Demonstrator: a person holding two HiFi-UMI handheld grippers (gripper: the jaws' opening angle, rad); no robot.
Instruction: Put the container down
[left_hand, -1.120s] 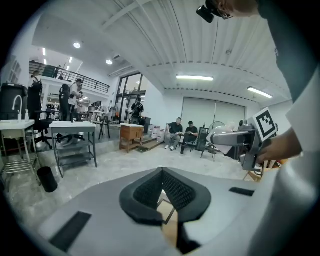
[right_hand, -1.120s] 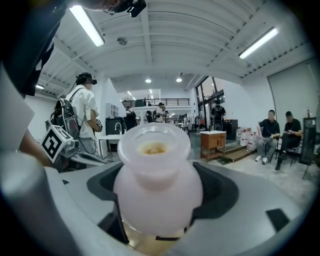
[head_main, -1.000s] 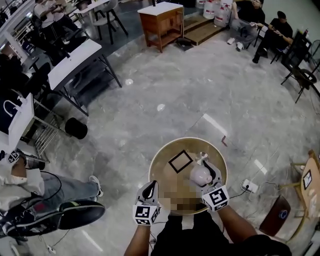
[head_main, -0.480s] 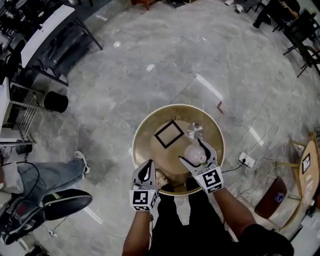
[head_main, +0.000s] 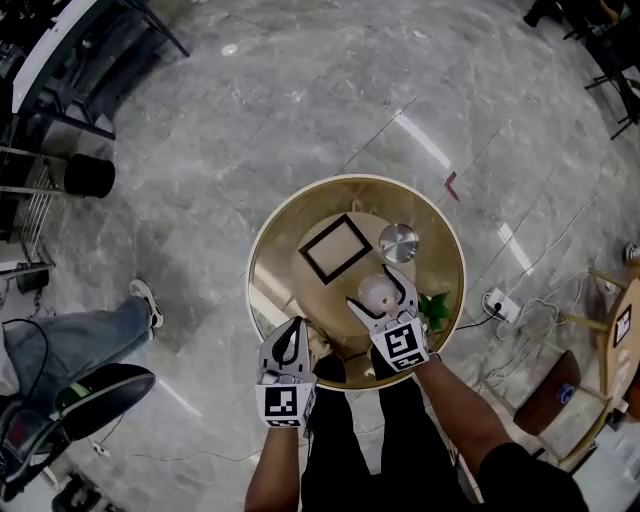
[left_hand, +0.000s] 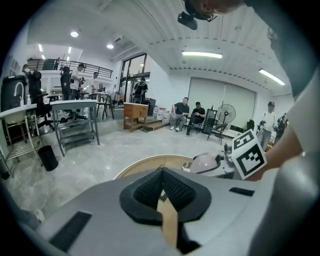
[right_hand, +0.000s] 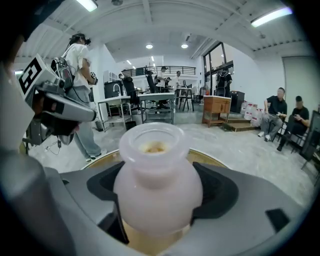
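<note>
Right gripper (head_main: 373, 298): my jaws were pinching the container (head_main: 377, 289), a pale frosted jar, by its belly, mouth up and upright, with something yellowish visible inside the neck. Landmark for this entry was the black square (head_main: 337, 248) marked on the round gold worktop (head_main: 272, 262). The container sat to the near-right of the square, close to its corner but clear of it, with the metal disc (head_main: 398, 242) to the right of the square, beyond the jar. Change over the last second: my view swung downward until the whole worktop was in frame, and the container looked smaller against the worktop than it had, while holding nearly the same spot off the square's near-right corner. I read that as the jar having come down toward the surface, not sideways. I judged the carry to be finished and the lowering well along. In the right gripper view gold surface showed directly under the base, but I could not tell whether the base was touching. Left gripper (head_main: 291, 334): jaws pressed together on nothing, to the near-left of the square at the worktop's rim, as it had been, taking no part. What remained, in my judgement: settle the base flat, then spread the right jaws without tipping the jar.
</note>
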